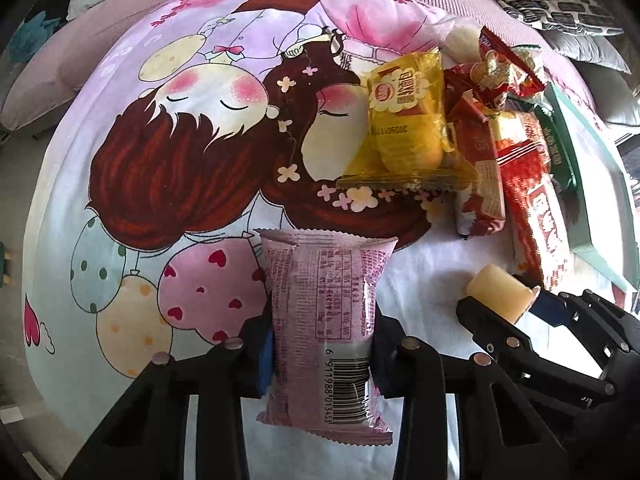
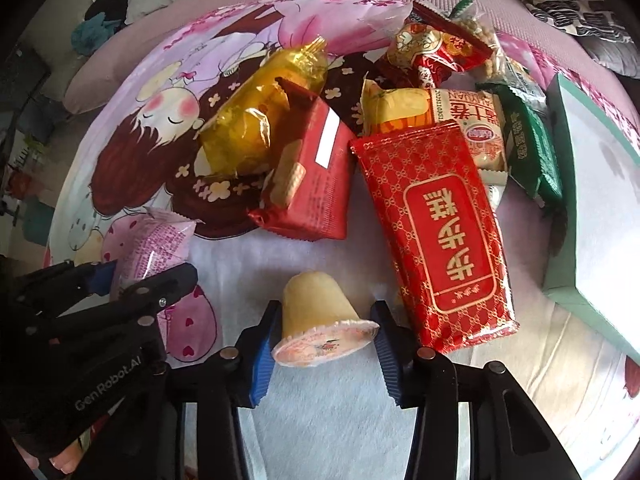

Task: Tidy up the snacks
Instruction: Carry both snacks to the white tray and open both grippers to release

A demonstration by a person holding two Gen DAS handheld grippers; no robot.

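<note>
Holding a snack apiece, both tools stand over the cartoon-printed cloth (image 1: 168,152) with the sorting barely begun, by my reading. The left gripper (image 1: 322,344) is closed on a pink packet (image 1: 324,320), which runs lengthwise out ahead between its blue pads, barcode end nearest the camera. The right gripper (image 2: 326,322) has its jaws drawn in around a pale jelly cup (image 2: 316,312), foil lid toward the camera; the pads look to be touching the cup's sides, though the contact on its right is hard to confirm. Ahead of the right tool and slightly to its right lies the heap that remains: a long red packet (image 2: 444,232) just beside the cup, a red biscuit packet (image 2: 310,176) ahead and left of it, a yellow cake packet (image 2: 256,120) beyond that, a green packet (image 2: 528,148) farther right, and several more wrappers piled behind. A mint-green box (image 2: 592,184) sits at the far right of that tool, touching the heap's edge; nothing shows inside it from here. So two items are lifted, none visibly placed, and most of the pile is left to sort.
</note>
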